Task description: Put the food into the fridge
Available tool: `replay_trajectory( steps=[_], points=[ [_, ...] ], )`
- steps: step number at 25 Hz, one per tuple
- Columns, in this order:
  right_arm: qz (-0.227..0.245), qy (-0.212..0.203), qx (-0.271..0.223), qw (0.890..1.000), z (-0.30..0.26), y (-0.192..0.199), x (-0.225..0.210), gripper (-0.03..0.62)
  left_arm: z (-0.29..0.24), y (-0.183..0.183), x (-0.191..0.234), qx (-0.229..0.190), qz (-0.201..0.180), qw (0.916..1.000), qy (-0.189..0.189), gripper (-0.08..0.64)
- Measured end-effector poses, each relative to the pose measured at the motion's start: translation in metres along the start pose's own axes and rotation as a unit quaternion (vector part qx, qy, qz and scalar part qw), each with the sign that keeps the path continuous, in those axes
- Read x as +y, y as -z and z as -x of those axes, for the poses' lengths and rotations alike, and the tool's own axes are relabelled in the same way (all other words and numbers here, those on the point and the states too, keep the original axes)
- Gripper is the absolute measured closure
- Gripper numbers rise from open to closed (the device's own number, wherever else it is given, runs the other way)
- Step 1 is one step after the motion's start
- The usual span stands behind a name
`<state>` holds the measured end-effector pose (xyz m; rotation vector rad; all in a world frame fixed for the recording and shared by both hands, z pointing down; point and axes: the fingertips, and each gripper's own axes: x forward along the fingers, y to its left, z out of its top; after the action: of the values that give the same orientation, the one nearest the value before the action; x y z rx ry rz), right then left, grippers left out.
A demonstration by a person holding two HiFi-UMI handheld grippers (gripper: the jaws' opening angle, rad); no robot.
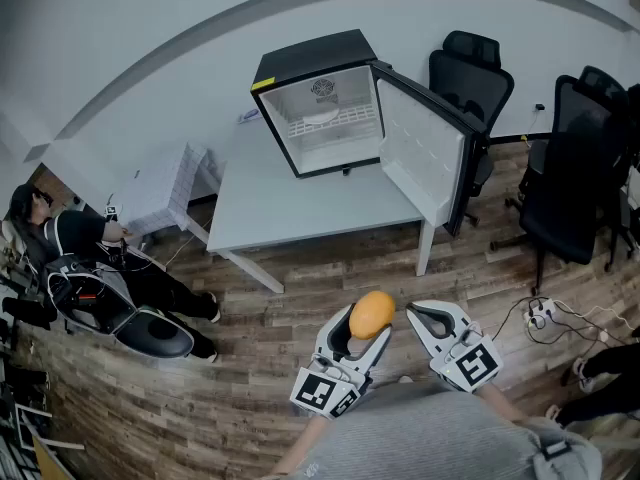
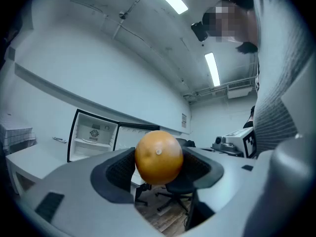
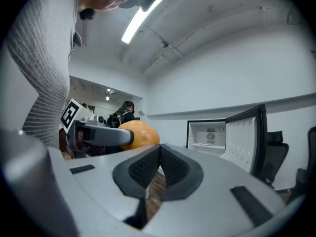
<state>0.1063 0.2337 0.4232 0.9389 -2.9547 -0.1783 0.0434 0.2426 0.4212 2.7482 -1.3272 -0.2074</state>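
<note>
1. My left gripper (image 1: 366,340) grasps the orange (image 2: 159,156), jaws spread wide round its middle. My right gripper (image 3: 159,169) is clenched on nothing.
2. The fridge (image 1: 318,108) stands well ahead on the table (image 1: 270,208), its cavity facing me. The orange is round, so no axis matters.
3. The door (image 1: 425,158) hangs open on the right, with bare floor (image 1: 300,308) between us. I judge the way in lies left of that door's edge.

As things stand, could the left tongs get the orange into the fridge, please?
Probably yes, after a walk: the left tongs grip the orange, the fridge on the table has its door wide open, and nothing visible blocks the floor between.
</note>
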Motion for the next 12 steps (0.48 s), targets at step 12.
replay_trajectory(
  steps=[12],
  points=[
    [-0.015, 0.005, 0.000, 1.000, 0.0045, -0.0019, 0.0021, 0.580, 0.0044, -0.0108, -0.0088, -0.016, 0.009, 0.9998, -0.007, 0.265]
  ],
)
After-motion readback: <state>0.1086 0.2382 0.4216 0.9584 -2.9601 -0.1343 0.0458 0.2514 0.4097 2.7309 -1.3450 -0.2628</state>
